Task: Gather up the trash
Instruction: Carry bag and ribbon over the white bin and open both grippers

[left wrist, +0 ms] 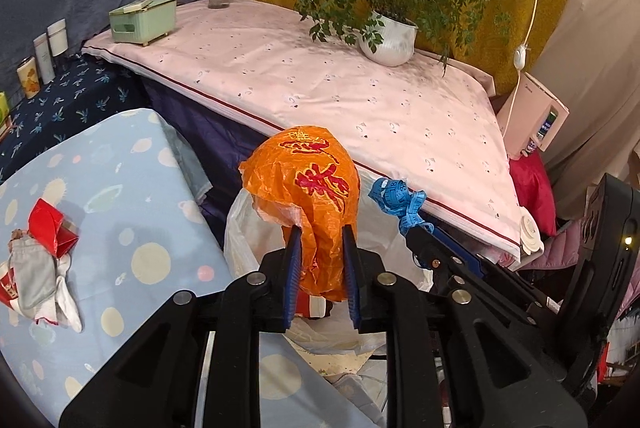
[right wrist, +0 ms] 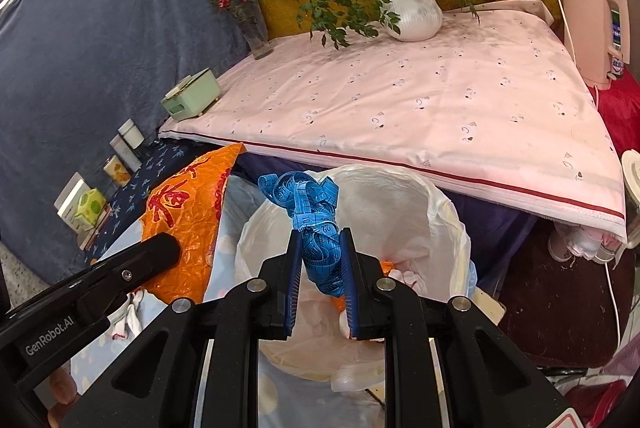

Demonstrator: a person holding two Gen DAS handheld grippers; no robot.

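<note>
1. Left wrist view: the left gripper (left wrist: pixel 322 252) is clamped on a crumpled orange plastic bag (left wrist: pixel 310 203), held above the near edge of the white bin liner (left wrist: pixel 240 244). Most of the bag stands out past the pads, and it sits over the liner's rim, not its middle. If released here, it could well catch on the rim or slide onto the blue spotted cover (left wrist: pixel 120 187).
2. Same view: the right gripper (left wrist: pixel 416 240) with its blue tape measure (left wrist: pixel 400 201) hangs close on the right. Both converge on one opening, so they might knock together.
3. Same view: a red wrapper (left wrist: pixel 50 230) and white scraps (left wrist: pixel 44 284) lie on the blue cover, well apart from the bin, and could be overlooked.
4. Right wrist view: the right gripper (right wrist: pixel 320 256) is closed on the bunched tape measure (right wrist: pixel 310 211), right over the liner's mouth (right wrist: pixel 440 211). Loose loops stick out above the pads; on release one may snag on a finger (right wrist: pixel 294 268) or drape over the rim.
5. Same view: the left gripper's finger (right wrist: pixel 132 264) and the orange bag (right wrist: pixel 188 220) sit left of the mouth, over the cover, so a drop there probably misses.
</note>
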